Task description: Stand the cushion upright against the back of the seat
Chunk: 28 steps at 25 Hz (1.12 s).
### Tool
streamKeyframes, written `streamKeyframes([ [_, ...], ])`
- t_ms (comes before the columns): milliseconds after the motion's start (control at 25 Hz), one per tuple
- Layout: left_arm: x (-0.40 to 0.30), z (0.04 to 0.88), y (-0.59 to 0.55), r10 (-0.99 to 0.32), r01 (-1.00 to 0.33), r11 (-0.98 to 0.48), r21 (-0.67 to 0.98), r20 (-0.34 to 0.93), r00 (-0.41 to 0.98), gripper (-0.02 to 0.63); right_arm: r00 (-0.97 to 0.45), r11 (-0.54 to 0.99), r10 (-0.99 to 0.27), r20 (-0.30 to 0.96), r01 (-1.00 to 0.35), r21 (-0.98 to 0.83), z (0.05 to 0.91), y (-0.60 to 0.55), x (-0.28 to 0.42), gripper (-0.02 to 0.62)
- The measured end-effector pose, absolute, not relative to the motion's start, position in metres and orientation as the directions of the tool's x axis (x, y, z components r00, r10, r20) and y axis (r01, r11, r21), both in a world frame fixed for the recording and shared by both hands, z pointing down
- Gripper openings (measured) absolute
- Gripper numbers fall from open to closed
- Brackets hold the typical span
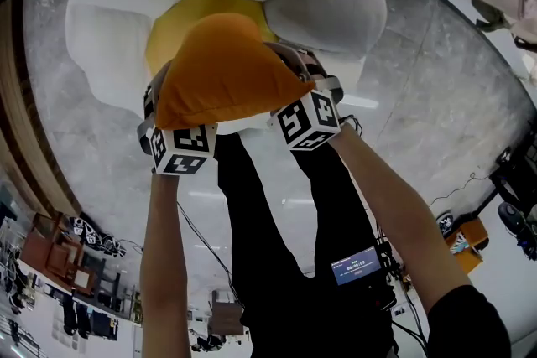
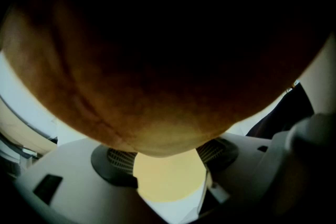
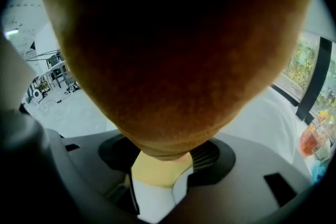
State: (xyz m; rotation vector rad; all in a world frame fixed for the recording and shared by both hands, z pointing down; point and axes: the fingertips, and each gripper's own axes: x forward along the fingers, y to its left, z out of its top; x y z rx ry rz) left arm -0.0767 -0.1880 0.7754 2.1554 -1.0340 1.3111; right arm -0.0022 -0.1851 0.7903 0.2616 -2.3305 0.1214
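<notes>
The big white-petalled plush flower seat [image 1: 101, 38] lies below; the rounded orange fabric cushion [image 1: 222, 67] is held over its yellow centre [image 1: 172, 33]. My left gripper [image 2: 168, 155] and right gripper [image 3: 163, 157] each clamp its lower edge, jaws wide on the stuffing. I judge it best to lower both evenly, keep the cushion vertical, then lean it on the seat's back

Between the jaws, the cushion [image 1: 226, 67] is showing matt, napped orange cloth; the ribbed pads [image 2: 119, 157] are showing dark matt plastic.
</notes>
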Motion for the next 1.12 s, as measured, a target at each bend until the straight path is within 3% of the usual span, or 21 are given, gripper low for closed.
streamKeyframes([
  [680,-0.103,0.827,-0.223,-0.309,-0.699,-0.712,-0.064,0.923,0.23,0.351,-0.653,0.943,-0.206,0.729,-0.332,-0.031,0.827,-0.228,-0.017,0.283],
  [1120,-0.097,0.861,-0.246,-0.226,-0.701,-0.713,-0.006,0.949,0.221,0.353,-0.622,0.935,-0.145,0.77,-0.341,-0.1,0.863,-0.248,-0.013,0.281],
])
